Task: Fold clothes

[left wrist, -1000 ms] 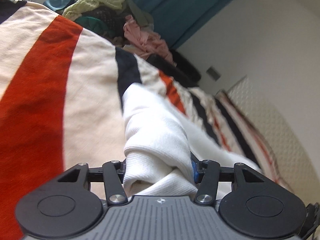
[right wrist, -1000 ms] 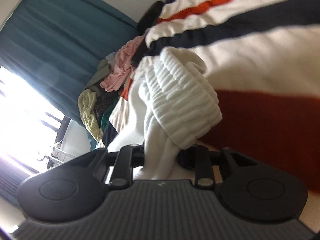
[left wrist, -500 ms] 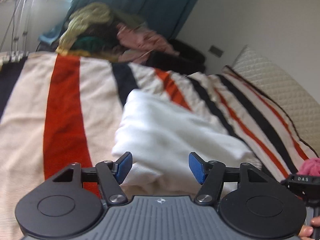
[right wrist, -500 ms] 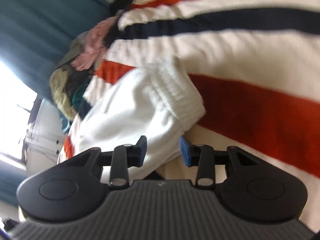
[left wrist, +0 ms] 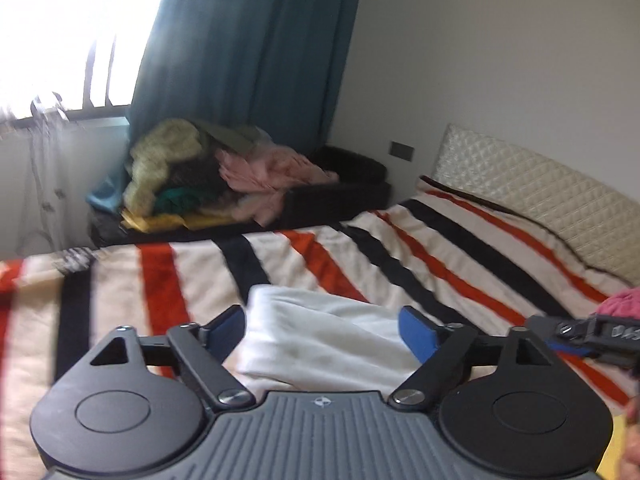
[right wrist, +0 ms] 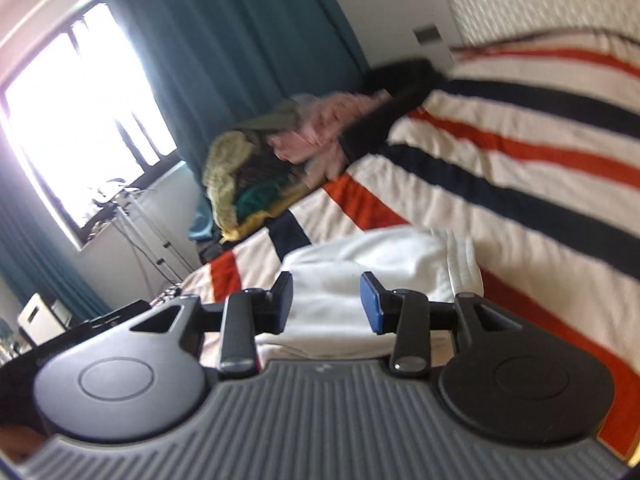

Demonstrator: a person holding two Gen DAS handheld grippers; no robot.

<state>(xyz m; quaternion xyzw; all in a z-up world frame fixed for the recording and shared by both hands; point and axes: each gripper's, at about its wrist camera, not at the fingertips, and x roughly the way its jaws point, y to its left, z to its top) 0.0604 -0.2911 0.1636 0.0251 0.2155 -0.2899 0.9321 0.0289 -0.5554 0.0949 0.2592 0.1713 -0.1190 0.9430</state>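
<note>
The striped blanket [left wrist: 400, 256] covers the bed and serves as the landmark here. Beyond its far edge, under the teal curtain [left wrist: 248, 60], sits a pile of clothes [left wrist: 208, 176] in green, yellow and pink, probably the laundry not yet folded. On the blanket, near its close edge, lies 1 white garment [left wrist: 320, 336] in a compact folded bundle with a ribbed band along one side [right wrist: 464, 264]. The left gripper [left wrist: 322, 326] hangs above the bundle with its jaws spread wide and nothing between them; the right gripper [right wrist: 326, 300] is also parted and empty, just over the same cloth. This fold looks finished and let go, so the next move likely calls for setting the bundle aside or reaching to the pile for another piece. Both views are blurred, the bundle's near edge is hidden behind the gripper bodies, and a pink thing [left wrist: 624, 304] at the blanket's right side is cut off.
</note>
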